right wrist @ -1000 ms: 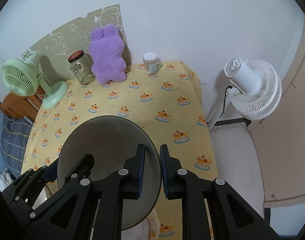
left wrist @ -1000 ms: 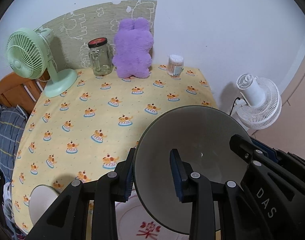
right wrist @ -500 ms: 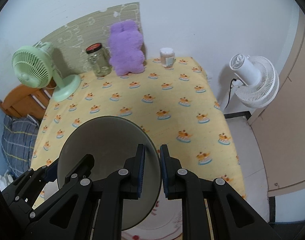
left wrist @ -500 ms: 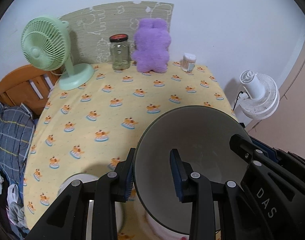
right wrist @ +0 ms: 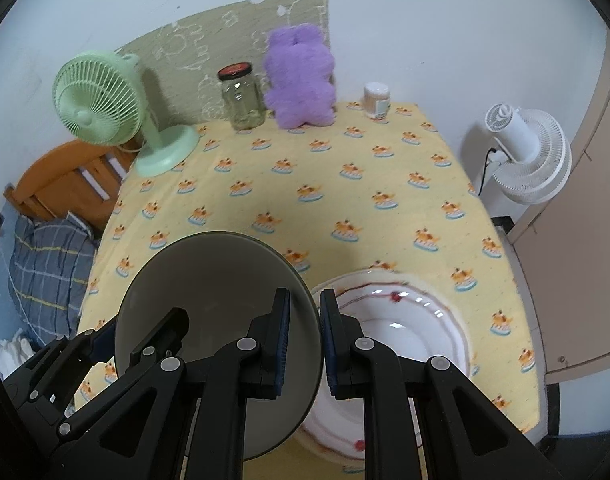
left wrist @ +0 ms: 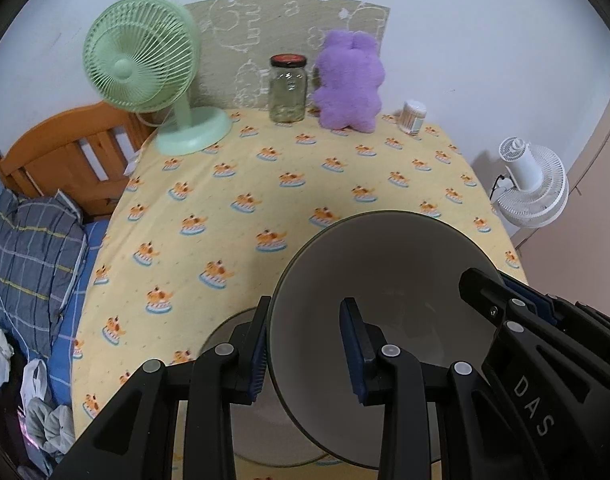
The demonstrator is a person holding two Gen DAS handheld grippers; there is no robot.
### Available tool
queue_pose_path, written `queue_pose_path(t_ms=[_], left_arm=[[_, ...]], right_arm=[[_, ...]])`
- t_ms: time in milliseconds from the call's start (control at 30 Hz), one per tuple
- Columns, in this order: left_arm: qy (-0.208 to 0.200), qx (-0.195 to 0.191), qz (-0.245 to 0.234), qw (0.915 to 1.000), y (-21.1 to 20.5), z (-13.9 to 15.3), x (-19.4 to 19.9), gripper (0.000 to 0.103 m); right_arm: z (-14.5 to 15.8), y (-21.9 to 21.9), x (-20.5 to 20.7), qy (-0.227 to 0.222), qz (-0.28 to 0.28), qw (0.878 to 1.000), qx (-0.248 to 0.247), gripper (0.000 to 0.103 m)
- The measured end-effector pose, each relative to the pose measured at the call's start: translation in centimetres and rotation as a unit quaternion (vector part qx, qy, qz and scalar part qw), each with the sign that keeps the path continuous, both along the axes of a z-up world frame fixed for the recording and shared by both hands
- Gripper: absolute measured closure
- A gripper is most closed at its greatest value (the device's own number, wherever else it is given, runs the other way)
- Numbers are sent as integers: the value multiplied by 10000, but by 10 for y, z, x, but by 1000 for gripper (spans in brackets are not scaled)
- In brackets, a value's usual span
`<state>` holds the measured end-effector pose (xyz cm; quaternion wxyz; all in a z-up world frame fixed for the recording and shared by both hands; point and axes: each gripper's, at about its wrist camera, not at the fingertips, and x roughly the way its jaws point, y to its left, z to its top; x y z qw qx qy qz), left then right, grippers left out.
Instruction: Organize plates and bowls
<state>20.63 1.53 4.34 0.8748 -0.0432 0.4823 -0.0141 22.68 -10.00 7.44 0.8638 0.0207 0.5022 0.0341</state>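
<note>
A large grey bowl (left wrist: 389, 280) hangs above the yellow tablecloth (left wrist: 265, 184), carried by both grippers. My left gripper (left wrist: 305, 344) is shut on its left rim, one finger outside the wall and one inside. My right gripper (right wrist: 305, 336) is shut on the right rim of the same grey bowl (right wrist: 213, 300). A white plate with a red pattern (right wrist: 417, 320) lies on the cloth just right of and below the bowl. In the left wrist view a pale dish (left wrist: 265, 432) sits under the bowl, mostly hidden by it.
Along the wall stand a green fan (left wrist: 145, 64), a glass jar (left wrist: 287, 88), a purple plush toy (left wrist: 351, 80) and a small tub of swabs (left wrist: 413, 116). A white fan (right wrist: 525, 152) is on the floor at the right. A bed with a checked pillow (left wrist: 29, 256) lies left.
Both grippers have carried the bowl back toward the near edge of the table. The far objects look smaller, and the patterned plate and the pale dish now lie under the bowl.
</note>
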Motion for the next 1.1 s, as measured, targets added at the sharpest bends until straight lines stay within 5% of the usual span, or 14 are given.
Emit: queue_pose_path(t_ms=[500, 1100], left_arm=[[291, -127, 260, 9992, 51, -24, -16, 72], [729, -192, 315, 9967, 60, -61, -16, 72]], right_arm=[[-21, 56, -10, 260, 239, 9993, -96, 84], [-59, 72, -11, 688, 337, 9965, -333, 84]])
